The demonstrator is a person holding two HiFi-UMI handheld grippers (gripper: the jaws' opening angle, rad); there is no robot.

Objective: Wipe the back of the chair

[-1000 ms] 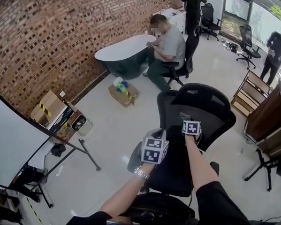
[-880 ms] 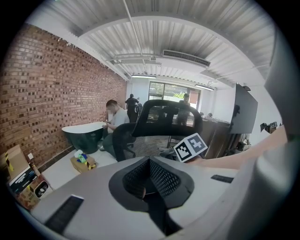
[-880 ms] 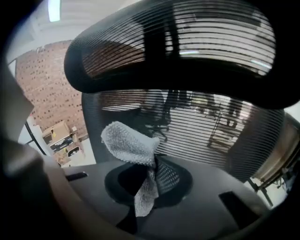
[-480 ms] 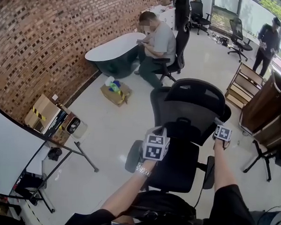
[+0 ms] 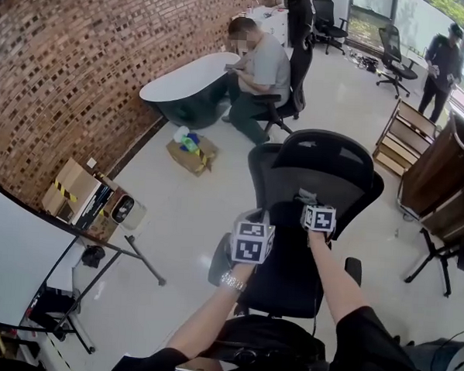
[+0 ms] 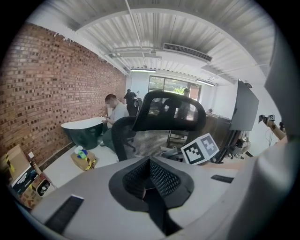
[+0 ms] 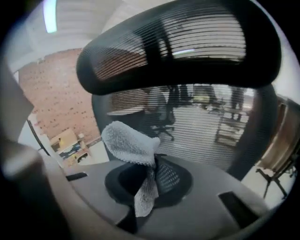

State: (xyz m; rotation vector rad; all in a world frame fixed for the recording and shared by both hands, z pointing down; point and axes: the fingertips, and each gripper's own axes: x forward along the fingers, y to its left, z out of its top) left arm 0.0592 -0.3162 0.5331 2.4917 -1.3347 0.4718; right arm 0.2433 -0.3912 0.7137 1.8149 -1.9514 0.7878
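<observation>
Right hand-held gripper (image 7: pixel 151 174) pinches white cloth (image 7: pixel 129 140), raised to the mesh chair back (image 7: pixel 206 131) just ahead, likely for wiping contact. Left hand-held gripper (image 6: pixel 149 182) pressed together, empty, alongside.

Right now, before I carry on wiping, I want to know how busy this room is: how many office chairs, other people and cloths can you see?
Black office chairs: 4
Other people: 3
White wiping cloth: 1
Total: 8
</observation>
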